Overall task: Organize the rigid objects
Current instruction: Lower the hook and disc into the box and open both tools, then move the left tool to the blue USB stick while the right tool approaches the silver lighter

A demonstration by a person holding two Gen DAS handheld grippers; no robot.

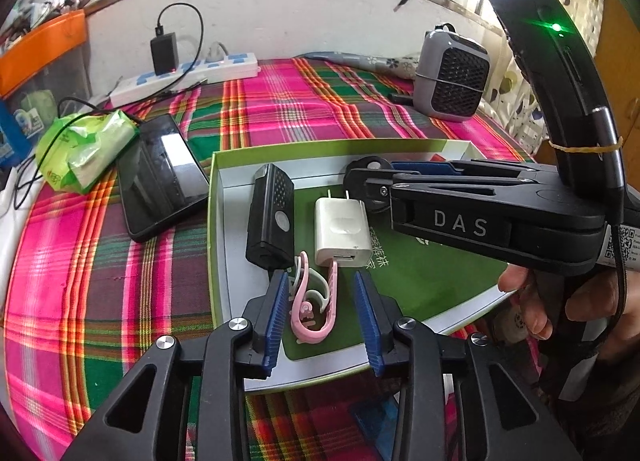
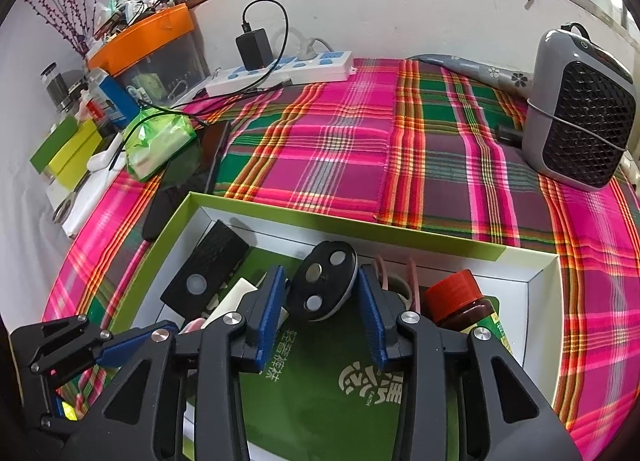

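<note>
The left tool (image 1: 322,311) is held open over the near left of the green box (image 1: 420,285), the pink clips (image 1: 312,301) lying lengthwise between its pads. The right tool (image 2: 322,303), also open, brackets the black disc (image 2: 324,287) farther in.

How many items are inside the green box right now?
5: black light at left, white charger beside it, pink clips nearest, round black disc, red-capped bottle at right. Others may be hidden.

In the green-rimmed box lid (image 1: 216,197), a black boxy device (image 1: 270,217) lies at nine o'clock of the white charger (image 1: 340,235); pink ear-hooks (image 1: 314,301) at six, black disc (image 2: 324,287) at one.
</note>
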